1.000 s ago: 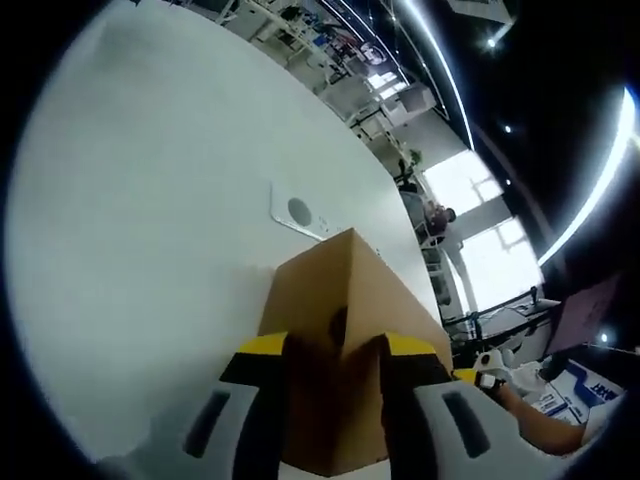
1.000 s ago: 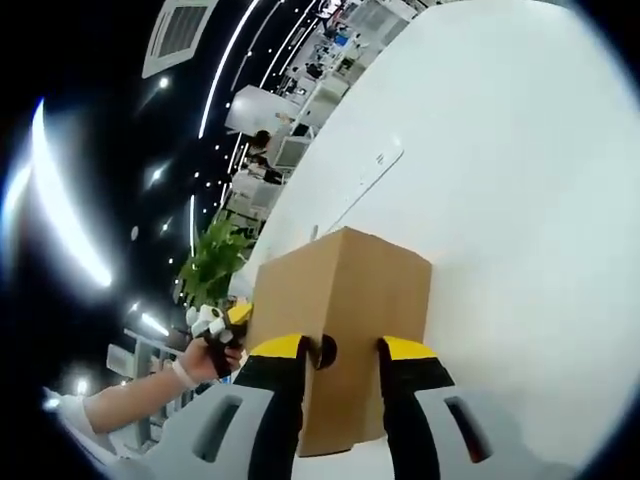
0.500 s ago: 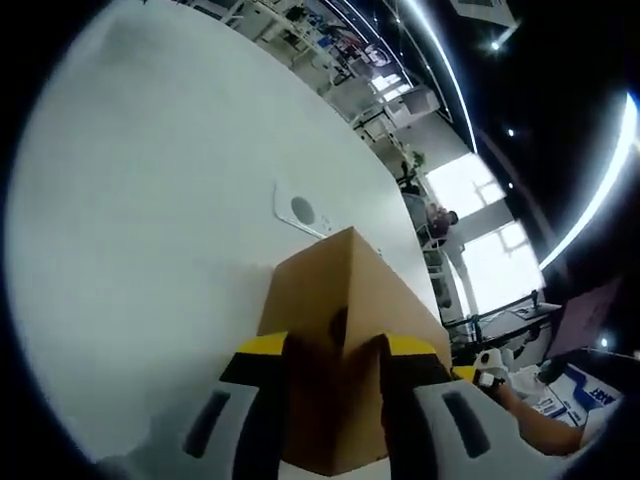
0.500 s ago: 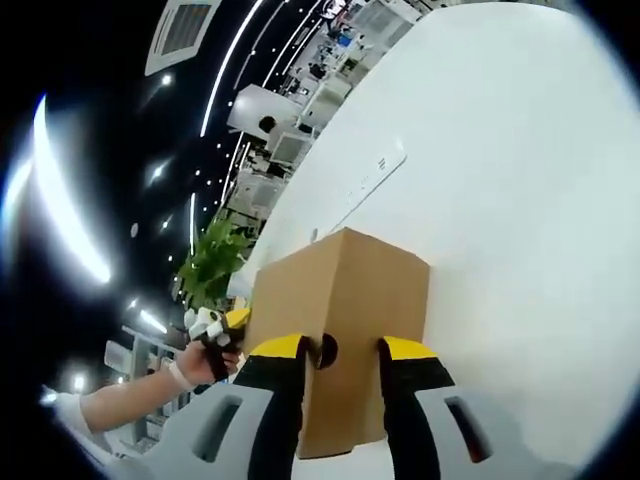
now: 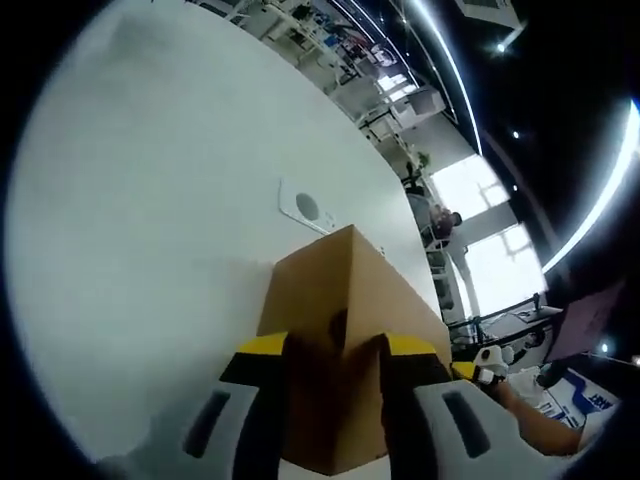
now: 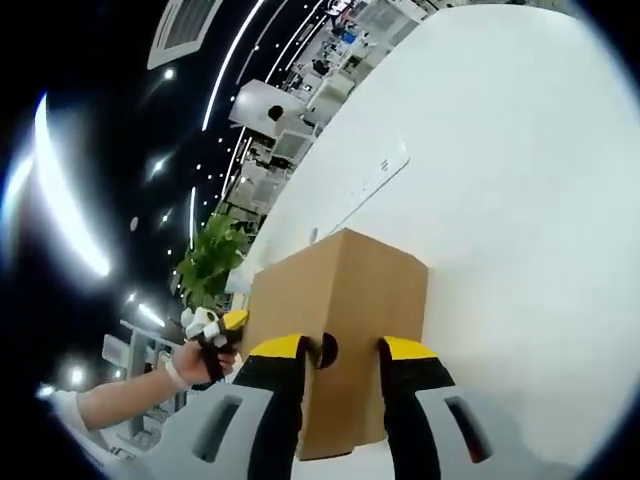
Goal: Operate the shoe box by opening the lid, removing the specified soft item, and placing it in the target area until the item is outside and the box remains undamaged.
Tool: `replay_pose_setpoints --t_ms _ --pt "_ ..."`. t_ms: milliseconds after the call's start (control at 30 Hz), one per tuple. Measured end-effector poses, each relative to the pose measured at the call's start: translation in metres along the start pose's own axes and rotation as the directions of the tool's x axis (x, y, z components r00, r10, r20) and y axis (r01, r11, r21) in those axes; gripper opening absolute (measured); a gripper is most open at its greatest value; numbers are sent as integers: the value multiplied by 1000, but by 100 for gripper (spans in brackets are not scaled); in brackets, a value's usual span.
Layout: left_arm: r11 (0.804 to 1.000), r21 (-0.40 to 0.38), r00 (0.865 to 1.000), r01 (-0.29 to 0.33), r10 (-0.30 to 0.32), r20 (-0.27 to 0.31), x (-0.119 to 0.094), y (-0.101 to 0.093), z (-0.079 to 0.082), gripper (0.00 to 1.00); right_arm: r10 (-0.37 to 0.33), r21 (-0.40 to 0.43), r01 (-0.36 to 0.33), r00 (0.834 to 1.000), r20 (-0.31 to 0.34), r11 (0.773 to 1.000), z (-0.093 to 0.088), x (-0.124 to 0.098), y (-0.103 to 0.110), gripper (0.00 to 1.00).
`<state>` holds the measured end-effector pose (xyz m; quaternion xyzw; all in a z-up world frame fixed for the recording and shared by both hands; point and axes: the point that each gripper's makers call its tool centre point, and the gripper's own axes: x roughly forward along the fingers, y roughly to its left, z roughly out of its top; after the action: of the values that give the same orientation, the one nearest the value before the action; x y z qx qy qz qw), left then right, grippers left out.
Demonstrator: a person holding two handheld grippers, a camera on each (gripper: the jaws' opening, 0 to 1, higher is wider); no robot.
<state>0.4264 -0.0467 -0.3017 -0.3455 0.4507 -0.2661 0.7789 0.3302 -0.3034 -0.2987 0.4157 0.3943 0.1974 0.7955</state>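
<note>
White table (image 5: 150,230) wide open; left tongs (image 5: 336,350), right tongs (image 6: 340,352) clamp shoe box (image 6: 345,300) ends

Your shoe box (image 5: 345,300) is plain brown cardboard, unprinted. It sits on a white table (image 5: 150,220). Both grippers, left (image 5: 335,352) and right (image 6: 340,352), have yellow tips, black fingers, grey bodies.

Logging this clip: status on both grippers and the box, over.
Left gripper and right gripper each clamped on an end of the cardboard box. Lid closed. White table around it, nothing obstructing.
</note>
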Motion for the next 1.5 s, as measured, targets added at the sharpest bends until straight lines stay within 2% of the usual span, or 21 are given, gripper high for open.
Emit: replay_pose_setpoints --t_ms 67,133,200,267,333,600,767,1033,1500 --pt "1000 -3 1000 -3 3 0 0 0 0 34 -2 -4 2 1000 -2 1000 0 0 0 28" --pt "1000 -4 1000 -3 3 1 -6 -5 -7 34 -1 -6 1 1000 -5 1000 1 0 0 28" --pt "1000 -5 1000 -3 3 4 -4 -4 -5 34 0 -7 0 1000 -6 1000 1 1 1 28" --pt "1000 -4 1000 -8 8 12 -9 -11 -12 34 0 -7 0 1000 -5 1000 1 1 0 28" --pt "1000 -8 1000 -7 7 17 -7 -9 -10 34 2 -7 -2 1000 -4 1000 2 1 0 28" --pt "1000 -11 1000 -10 10 22 -18 -40 -34 34 -4 3 4 1000 -14 1000 3 3 -1 28" --pt "1000 -18 999 -12 13 39 -17 -25 -24 34 -7 -1 7 1000 -12 1000 4 3 -2 28" --pt "1000 -21 999 -16 17 38 -16 -14 -17 34 -9 -7 9 1000 -13 1000 4 3 0 28" --pt "999 -38 999 -26 28 39 -15 -8 -17 34 -13 -48 11 999 -44 999 10 3 3 27"
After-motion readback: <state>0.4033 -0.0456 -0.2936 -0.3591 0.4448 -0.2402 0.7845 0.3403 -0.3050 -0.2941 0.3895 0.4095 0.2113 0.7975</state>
